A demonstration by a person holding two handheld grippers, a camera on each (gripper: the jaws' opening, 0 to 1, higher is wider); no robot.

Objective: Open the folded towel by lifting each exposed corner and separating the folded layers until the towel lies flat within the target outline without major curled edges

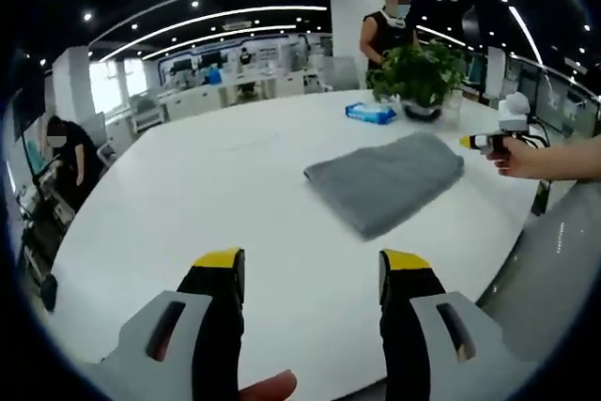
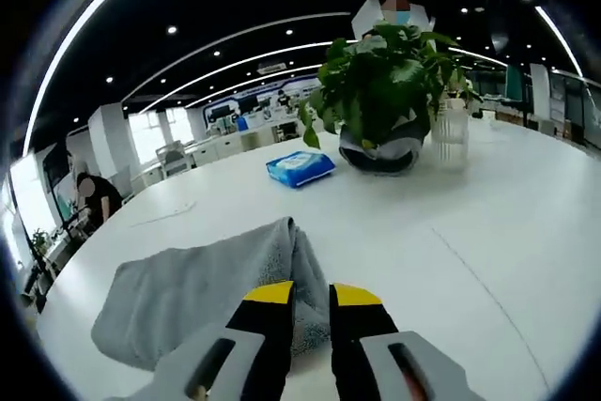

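Left gripper view has the left gripper (image 1: 312, 265) with its yellow-tipped black jaws spread wide above the bare white round table (image 1: 188, 204), gripping nothing. Ahead lies the folded grey towel (image 1: 387, 179), well apart from the jaws. Beyond it, the right gripper (image 1: 477, 142) sits in a person's hand (image 1: 515, 155) at the towel's far corner. In the right gripper view, that gripper (image 2: 310, 295) has its jaws drawn close over the towel's edge (image 2: 202, 288); whether they pinch cloth cannot be told. Farther off sit a blue wipes packet (image 2: 300, 168) and a leafy green potted plant (image 2: 385, 91).
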